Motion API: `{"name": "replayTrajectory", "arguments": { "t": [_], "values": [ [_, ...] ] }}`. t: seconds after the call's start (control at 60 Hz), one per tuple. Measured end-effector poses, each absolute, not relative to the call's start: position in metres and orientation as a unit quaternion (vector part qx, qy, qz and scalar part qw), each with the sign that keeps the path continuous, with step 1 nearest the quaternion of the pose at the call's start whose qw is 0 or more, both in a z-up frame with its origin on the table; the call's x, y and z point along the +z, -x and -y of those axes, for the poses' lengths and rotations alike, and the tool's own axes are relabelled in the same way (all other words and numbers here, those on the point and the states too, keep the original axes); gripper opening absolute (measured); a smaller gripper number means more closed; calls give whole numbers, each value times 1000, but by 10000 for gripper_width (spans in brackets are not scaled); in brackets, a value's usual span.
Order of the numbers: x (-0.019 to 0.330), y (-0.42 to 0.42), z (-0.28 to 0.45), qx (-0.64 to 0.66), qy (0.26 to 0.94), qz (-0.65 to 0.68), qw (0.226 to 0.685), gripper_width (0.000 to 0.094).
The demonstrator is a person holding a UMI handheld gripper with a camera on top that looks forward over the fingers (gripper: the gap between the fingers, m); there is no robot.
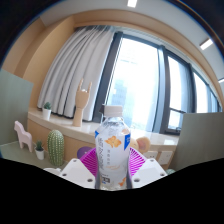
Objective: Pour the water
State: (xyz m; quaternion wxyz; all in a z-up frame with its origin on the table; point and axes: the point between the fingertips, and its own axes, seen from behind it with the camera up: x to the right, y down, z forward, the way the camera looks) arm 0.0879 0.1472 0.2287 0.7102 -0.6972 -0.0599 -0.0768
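Note:
A clear plastic bottle (pixel 112 150) with a blue and orange label and a white cap stands upright between my gripper's (pixel 112 163) two fingers. Both magenta pads (pixel 88 160) press against its sides, so the gripper is shut on it. The bottle's base is hidden below the fingers. The bottle is held high, with the room behind it and no table surface visible under it. No cup or other vessel for the water is in sight.
Beyond the bottle runs a window ledge with a green cactus (pixel 56 143), a small potted plant (pixel 46 109), a pink animal figure (pixel 21 134) and a wooden toy (pixel 84 105). White curtains (pixel 80 70) hang beside large windows (pixel 150 85).

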Motion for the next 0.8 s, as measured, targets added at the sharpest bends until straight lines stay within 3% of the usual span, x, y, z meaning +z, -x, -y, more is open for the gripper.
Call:
{"name": "replayTrajectory", "arguments": {
  "t": [0.4, 0.567, 0.75, 0.8],
  "values": [
    [105, -122, -175, -27, 761, 6, 648, 364],
    [109, -127, -172, -16, 747, -6, 665, 377],
    [106, -128, -170, -7, 750, -10, 661, 554],
    [103, -129, -166, -14, 754, -9, 656, 686]
  ]
}}
